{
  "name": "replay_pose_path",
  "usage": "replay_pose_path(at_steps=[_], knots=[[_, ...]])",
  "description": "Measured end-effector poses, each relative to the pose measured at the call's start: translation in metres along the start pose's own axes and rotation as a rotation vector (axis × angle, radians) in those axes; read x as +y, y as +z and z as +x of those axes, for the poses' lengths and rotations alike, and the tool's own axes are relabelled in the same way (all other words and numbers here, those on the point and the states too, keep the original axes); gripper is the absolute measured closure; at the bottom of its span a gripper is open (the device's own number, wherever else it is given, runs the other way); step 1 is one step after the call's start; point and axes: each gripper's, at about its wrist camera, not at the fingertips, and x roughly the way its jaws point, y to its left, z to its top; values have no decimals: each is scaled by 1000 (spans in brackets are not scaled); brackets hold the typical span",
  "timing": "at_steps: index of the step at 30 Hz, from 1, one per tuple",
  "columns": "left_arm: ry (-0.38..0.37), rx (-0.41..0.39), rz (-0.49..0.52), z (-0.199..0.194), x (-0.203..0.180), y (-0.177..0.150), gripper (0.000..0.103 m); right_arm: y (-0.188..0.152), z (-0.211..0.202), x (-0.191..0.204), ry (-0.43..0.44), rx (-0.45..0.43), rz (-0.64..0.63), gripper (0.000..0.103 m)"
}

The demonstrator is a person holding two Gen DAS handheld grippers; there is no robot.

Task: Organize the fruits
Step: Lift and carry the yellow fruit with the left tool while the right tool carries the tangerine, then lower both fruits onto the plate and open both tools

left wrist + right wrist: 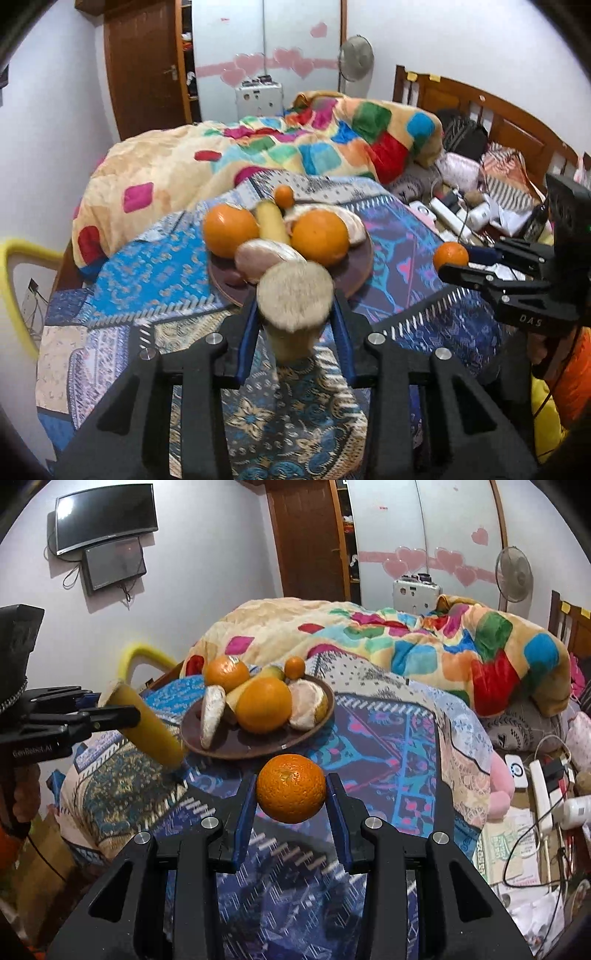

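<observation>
Centrally, at the bottom of the left wrist view, the left tongs (295,314) are pinching a cut yellow fruit piece (294,301), its pale cut face turning toward the camera just in front of the brown plate (364,260). At centre frame the plate is lying on the patterned bedspread (173,258) and carrying two large oranges (231,230), a small orange (284,195), a yellow fruit (271,221) and peeled pale segments (264,256). At the right edge the right tongs (456,260) are pinching an orange (450,254).

In the right wrist view, the right tongs (291,795) are gripping that orange (291,788) at lower centre, clear of the bedspread (388,738) and just short of the plate (258,747). At the left edge the left tongs (110,710) are holding the yellow piece (155,731) tilted, its lower end near the plate rim. A colourful blanket (424,646) is lying across the upper right.
</observation>
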Motion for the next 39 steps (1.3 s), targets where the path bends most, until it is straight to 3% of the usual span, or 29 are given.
replay_pose_path(at_steps=[10, 17, 27, 39], knots=[[4, -82, 0, -4, 9, 35, 66, 17, 14, 2, 6, -25, -2, 69], [-52, -40, -11, 28, 8, 51, 66, 25, 32, 2, 4, -19, -11, 69], [-48, -10, -16, 67, 16, 75, 66, 36, 63, 1, -18, 14, -29, 69], [-52, 31, -44, 108, 40, 89, 66, 80, 92, 2, -17, 4, -59, 69]])
